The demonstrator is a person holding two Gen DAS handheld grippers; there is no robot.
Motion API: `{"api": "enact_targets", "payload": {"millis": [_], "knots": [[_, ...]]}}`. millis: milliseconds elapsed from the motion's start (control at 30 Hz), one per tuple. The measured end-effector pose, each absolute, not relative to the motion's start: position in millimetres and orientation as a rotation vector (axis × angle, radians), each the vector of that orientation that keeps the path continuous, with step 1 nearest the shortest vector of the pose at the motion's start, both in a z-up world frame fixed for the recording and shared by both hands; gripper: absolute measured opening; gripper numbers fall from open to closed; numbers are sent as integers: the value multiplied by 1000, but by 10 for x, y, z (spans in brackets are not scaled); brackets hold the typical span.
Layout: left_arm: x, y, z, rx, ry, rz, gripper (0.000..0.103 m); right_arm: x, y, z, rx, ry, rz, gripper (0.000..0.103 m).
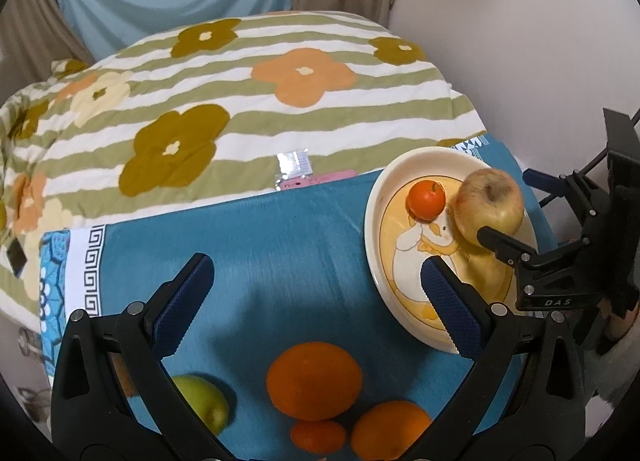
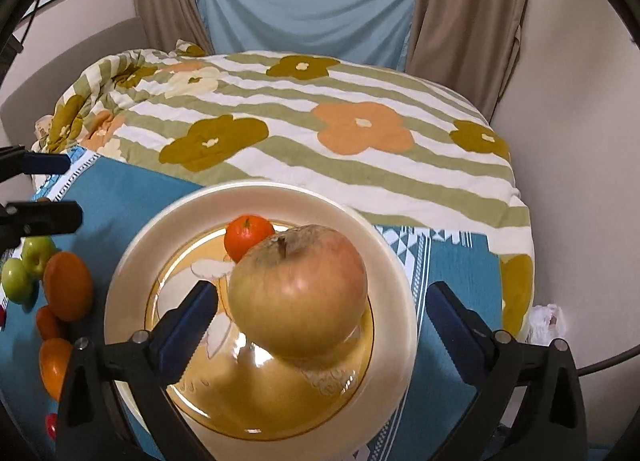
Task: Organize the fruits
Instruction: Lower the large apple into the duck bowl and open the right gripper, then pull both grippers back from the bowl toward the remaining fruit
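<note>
Right gripper (image 2: 320, 301): jaws wide apart in the lower part of the right wrist view, holding nothing; the big apple sits between the pads without touching them.
Left gripper (image 1: 316, 273): jaws wide, empty, over bare blue cloth at lower centre of the left wrist view.
Big apple (image 2: 298, 293): one, yellow-red, stem up, resting on the plate at centre frame.
Small tangerine on plate (image 2: 249, 237): one, just behind the apple, touching or nearly touching it.
Plate (image 2: 136, 273): one, cream rim, yellow picture in the middle; two fruits on it.
Loose oranges (image 1: 314, 380): two large ones in the lower centre of the left wrist view, lying on the cloth.
Loose small tangerine (image 1: 318, 437): one, tucked between the two oranges at the bottom edge.
Green apples (image 2: 38, 255): two, at the left edge of the right wrist view, beside the oranges.
Blue cloth (image 1: 260, 245): one, under plate and fruit.
Flowered quilt (image 2: 320, 129): one, striped, filling the upper middle.
</note>
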State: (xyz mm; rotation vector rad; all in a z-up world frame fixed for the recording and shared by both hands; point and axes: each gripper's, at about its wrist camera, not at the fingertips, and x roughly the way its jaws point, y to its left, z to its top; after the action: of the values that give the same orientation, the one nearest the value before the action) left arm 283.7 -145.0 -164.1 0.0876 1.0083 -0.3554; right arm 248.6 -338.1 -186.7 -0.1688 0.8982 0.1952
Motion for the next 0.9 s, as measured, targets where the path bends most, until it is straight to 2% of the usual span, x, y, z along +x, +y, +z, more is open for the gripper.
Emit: {"api": "enact_targets", "payload": {"millis": [433,900], "knots": [[2441,-1364,-1382,76,954,-283,103,2263,-3401,-1622,-138,863,224,103],[1396,-978,-666,3,796,-79,103,1526,-3333,-949,-121,798,327,103]]}}
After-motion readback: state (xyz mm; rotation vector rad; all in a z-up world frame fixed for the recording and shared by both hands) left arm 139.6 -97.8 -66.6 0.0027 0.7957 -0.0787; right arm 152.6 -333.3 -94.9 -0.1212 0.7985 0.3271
